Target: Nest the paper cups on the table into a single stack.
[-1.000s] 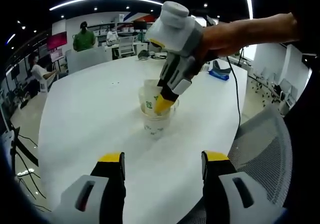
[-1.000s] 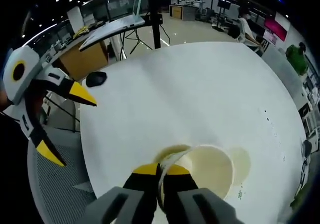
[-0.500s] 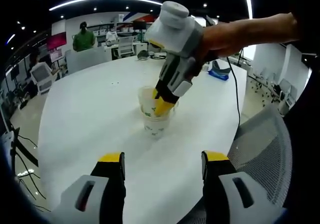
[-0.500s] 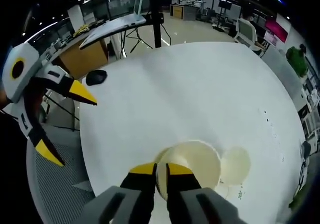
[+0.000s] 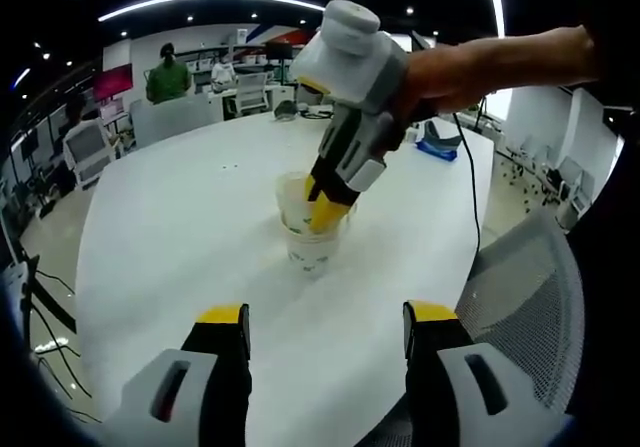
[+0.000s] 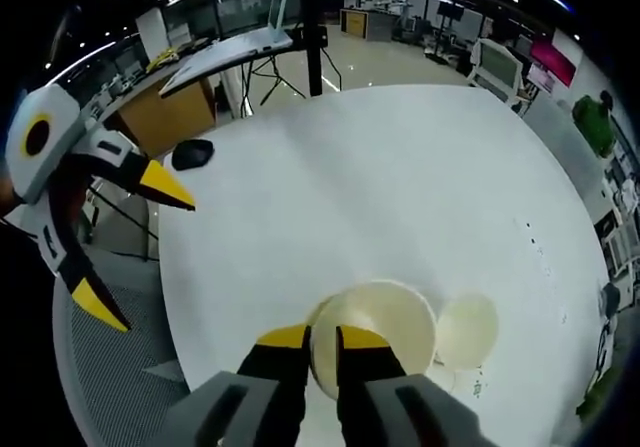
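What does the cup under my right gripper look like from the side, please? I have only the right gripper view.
Observer: In the left gripper view, the cup stack stands upright on the table, with an inner cup's rim above the outer one.
Operator: Are there any markings?
Observer: Yes, there is green print on the side wall.
Operator: How does my gripper come in?
Observer: The right gripper slants down from the upper right, held by a hand.
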Available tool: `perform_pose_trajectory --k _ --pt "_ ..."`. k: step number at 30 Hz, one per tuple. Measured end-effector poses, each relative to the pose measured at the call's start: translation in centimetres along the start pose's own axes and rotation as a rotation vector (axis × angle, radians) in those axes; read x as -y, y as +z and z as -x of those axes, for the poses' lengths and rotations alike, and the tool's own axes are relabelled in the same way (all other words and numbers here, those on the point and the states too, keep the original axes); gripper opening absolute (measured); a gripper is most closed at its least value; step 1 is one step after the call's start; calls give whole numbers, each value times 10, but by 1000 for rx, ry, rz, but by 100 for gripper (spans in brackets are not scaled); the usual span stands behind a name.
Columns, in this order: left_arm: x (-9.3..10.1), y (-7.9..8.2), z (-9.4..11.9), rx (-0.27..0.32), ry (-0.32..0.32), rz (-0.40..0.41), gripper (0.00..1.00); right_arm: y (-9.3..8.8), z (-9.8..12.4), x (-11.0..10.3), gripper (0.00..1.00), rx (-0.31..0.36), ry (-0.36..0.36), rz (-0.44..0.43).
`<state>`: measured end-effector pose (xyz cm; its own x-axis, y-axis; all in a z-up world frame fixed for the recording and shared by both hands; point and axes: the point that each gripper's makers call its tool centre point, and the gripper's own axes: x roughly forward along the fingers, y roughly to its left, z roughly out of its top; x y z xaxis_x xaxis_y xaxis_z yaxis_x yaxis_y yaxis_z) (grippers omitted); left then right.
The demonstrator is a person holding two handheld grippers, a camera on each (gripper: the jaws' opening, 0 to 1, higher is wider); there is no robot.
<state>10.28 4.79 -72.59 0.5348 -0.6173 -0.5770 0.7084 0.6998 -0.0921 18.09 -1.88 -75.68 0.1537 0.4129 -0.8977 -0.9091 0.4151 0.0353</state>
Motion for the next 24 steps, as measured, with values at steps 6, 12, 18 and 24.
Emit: perform_pose_trajectory --k 6,12,18,24 --pt "1 1 1 1 1 0 61 -2 2 -5 7 -3 -1 2" --pt "4 2 2 2 -2 0 61 0 4 -7 8 2 0 5" --pt "4 3 2 3 -1 0 61 0 5 -7 8 4 0 8" --pt "3 2 3 2 0 -1 61 1 6 -8 13 11 -2 24"
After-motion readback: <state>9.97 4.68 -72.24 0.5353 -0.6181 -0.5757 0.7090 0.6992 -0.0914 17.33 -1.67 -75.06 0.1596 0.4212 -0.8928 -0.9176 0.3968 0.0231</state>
